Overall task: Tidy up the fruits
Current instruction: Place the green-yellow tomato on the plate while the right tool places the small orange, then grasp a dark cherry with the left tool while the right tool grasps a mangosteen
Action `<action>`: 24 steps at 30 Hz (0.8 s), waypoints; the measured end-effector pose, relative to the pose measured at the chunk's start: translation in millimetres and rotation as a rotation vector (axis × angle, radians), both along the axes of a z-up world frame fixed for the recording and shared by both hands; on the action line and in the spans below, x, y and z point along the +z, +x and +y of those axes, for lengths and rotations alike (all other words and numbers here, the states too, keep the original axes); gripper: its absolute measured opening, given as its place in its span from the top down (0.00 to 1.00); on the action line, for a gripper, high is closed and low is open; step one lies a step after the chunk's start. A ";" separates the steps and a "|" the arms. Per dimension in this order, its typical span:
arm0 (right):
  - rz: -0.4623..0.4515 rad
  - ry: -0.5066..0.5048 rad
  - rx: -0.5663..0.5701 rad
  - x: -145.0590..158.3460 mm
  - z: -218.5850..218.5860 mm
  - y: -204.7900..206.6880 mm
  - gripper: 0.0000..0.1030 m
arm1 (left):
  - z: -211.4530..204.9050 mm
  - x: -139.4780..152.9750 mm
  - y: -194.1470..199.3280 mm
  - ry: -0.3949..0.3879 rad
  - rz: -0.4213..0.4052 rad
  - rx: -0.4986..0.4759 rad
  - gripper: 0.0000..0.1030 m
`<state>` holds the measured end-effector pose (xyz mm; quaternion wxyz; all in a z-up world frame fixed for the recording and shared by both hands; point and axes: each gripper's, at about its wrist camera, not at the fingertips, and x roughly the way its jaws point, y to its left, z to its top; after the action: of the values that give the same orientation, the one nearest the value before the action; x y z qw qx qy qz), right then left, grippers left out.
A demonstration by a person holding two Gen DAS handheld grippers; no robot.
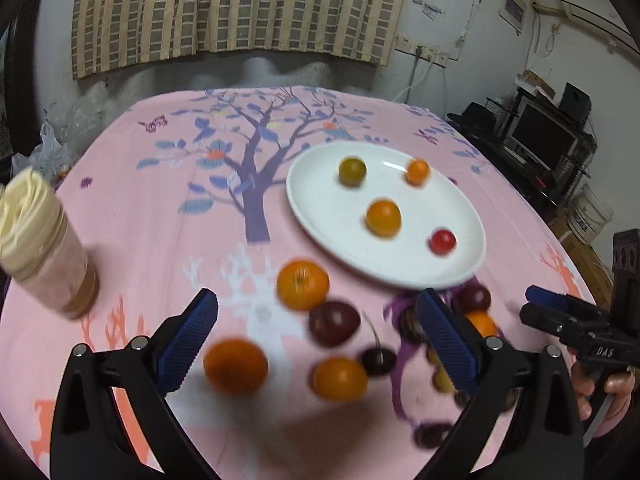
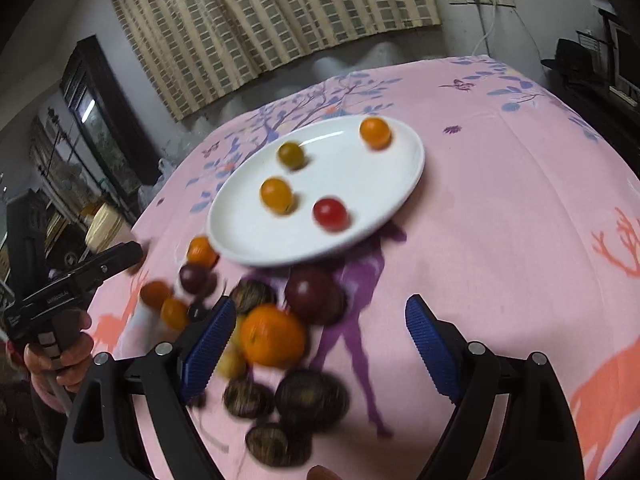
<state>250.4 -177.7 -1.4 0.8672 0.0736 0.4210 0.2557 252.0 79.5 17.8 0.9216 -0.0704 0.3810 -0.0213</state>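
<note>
A white plate (image 1: 320, 216) (image 2: 384, 184) on the pink tablecloth holds several small fruits: a green one (image 1: 352, 172), two orange ones (image 1: 383, 217) and a red one (image 1: 442, 241) (image 2: 329, 213). In front of the plate lie loose fruits: oranges (image 1: 303, 285) (image 2: 273, 335), dark plums (image 1: 334, 322) (image 2: 312, 295), cherries and dark brown round fruits (image 2: 310, 400). My left gripper (image 1: 320, 344) is open and empty above the loose pile. My right gripper (image 2: 320, 352) is open and empty over the orange and brown fruits. The frames are motion-blurred.
A jar with a cream lid (image 1: 44, 244) stands at the table's left. The other gripper shows at the right edge of the left wrist view (image 1: 576, 320) and at the left edge of the right wrist view (image 2: 76, 276). Shelves and a monitor (image 1: 540, 136) stand beyond the table.
</note>
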 end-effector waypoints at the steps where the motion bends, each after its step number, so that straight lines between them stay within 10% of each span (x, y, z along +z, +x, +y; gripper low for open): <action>1: -0.010 -0.026 0.012 -1.2 2.4 -13.5 0.16 | -0.5 -3.4 -9.6 0.000 0.004 -0.004 0.05; 11: 0.102 0.014 0.073 -24.3 4.1 -49.5 0.46 | -4.6 -27.6 -54.3 0.008 0.004 -0.020 0.05; 24: 0.045 -0.226 0.073 -24.1 35.5 -64.0 0.54 | -2.7 -24.0 -57.8 0.000 -0.002 -0.022 0.05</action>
<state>186.4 -142.3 -25.4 0.8505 -0.0344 0.4687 0.2364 194.1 76.7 -6.3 0.9216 -0.0661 0.3811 -0.0313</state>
